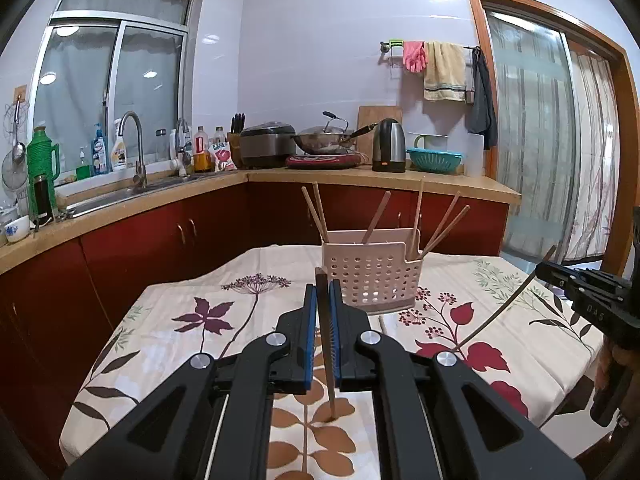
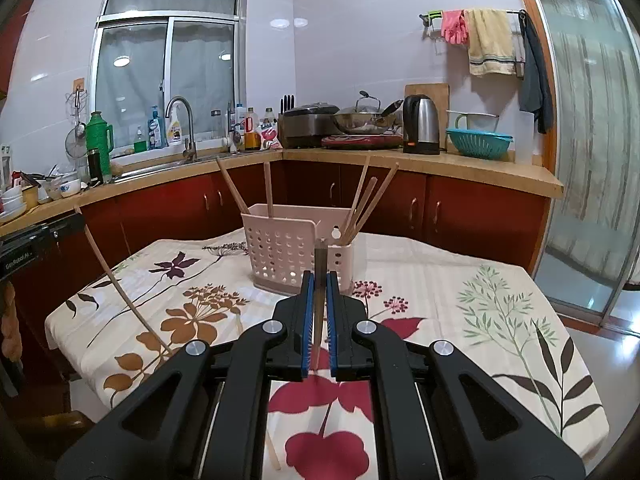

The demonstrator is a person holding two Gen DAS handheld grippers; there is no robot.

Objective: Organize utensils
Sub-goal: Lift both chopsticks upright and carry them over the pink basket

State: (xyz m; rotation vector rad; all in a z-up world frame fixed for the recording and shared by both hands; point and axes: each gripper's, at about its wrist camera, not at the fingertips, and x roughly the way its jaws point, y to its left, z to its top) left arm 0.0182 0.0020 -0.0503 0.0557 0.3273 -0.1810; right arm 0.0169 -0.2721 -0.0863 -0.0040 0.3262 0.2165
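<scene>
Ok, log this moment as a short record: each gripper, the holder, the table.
left gripper: shut on a chopstick, held steeply, lower tip near the tablecloth
right gripper: shut on a chopstick, held steeply
holder: pale perforated utensil holder standing on the table, several wooden chopsticks leaning out of it
table: covered with a floral tablecloth; both grippers point at the holder from the near side
loose items: one more chopstick near the table's front edge

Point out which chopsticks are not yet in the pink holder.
Two: one clamped in the left hand-held gripper, one in the right hand-held gripper. Each chopstick hangs over the floral tablecloth; the others stand inside the perforated pink holder.
</scene>
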